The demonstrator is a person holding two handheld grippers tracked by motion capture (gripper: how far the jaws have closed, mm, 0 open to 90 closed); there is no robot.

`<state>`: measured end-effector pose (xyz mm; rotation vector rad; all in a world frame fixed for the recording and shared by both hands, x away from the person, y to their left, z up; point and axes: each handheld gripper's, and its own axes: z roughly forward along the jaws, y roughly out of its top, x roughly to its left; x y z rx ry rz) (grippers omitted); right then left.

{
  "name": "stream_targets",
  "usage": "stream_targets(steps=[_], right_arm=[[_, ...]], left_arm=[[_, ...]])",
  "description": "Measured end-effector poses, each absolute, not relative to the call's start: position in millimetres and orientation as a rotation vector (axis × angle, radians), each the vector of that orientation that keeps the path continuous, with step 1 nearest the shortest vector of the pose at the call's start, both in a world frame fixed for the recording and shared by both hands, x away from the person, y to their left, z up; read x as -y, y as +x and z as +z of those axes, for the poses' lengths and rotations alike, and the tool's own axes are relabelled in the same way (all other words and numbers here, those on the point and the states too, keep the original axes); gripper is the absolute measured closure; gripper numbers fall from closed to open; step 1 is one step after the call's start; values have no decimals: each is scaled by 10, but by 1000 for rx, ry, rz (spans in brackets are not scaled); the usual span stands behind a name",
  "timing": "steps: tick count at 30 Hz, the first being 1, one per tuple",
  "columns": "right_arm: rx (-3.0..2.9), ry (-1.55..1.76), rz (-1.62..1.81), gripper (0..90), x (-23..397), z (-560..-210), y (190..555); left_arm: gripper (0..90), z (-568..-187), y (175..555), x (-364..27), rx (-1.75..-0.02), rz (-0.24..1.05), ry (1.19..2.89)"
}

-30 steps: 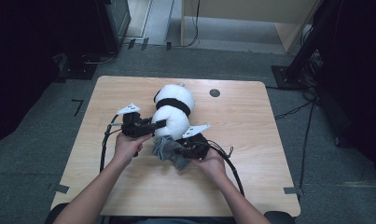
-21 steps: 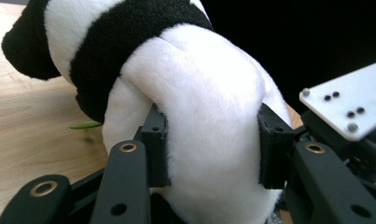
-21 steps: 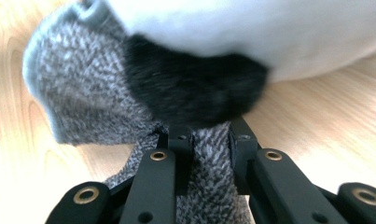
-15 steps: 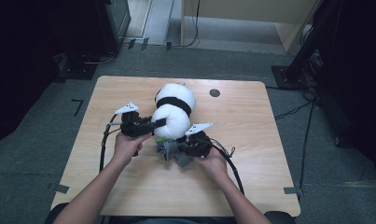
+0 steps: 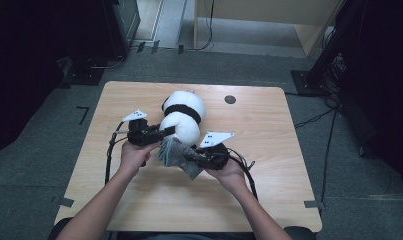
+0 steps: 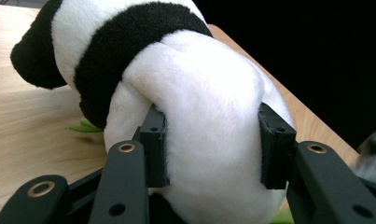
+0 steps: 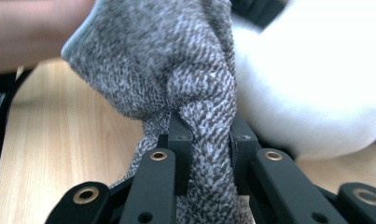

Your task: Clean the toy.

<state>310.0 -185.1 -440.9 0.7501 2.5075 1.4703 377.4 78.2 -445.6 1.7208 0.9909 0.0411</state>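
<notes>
Two tools engaged: left tool [image 5: 165,133] clamps the white-and-black plush panda's [image 5: 184,117] near end on the wooden table [image 5: 269,130], right tool [image 5: 190,157] pinches the grey knitted sock [image 5: 175,152] just beside it, opening facing panda.

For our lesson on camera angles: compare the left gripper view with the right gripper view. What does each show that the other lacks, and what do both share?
Left gripper view: the left gripper squeezing the panda toy, its black band and a green bit beneath. Right gripper view: the right gripper pinching a grey knitted cloth, with a hand behind. Both: the toy's white plush and the wooden table.
</notes>
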Motion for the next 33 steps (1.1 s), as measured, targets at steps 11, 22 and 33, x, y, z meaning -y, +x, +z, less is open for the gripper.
stream_targets(steps=[11, 22, 33], right_arm=[[-2441, 835, 1472, 752, 1901, -4408, 3147], [-2517, 846, 1408, 759, 1819, -4527, 3167], [-2572, 930, 1327, 767, 1751, -4720, 3219]], left_arm=[[550, -4460, 3721, -662, -965, 6, 1732], [550, -4460, 3725, -673, -970, 18, 1740], [550, -4464, 3735, -688, -985, 27, 1735]])
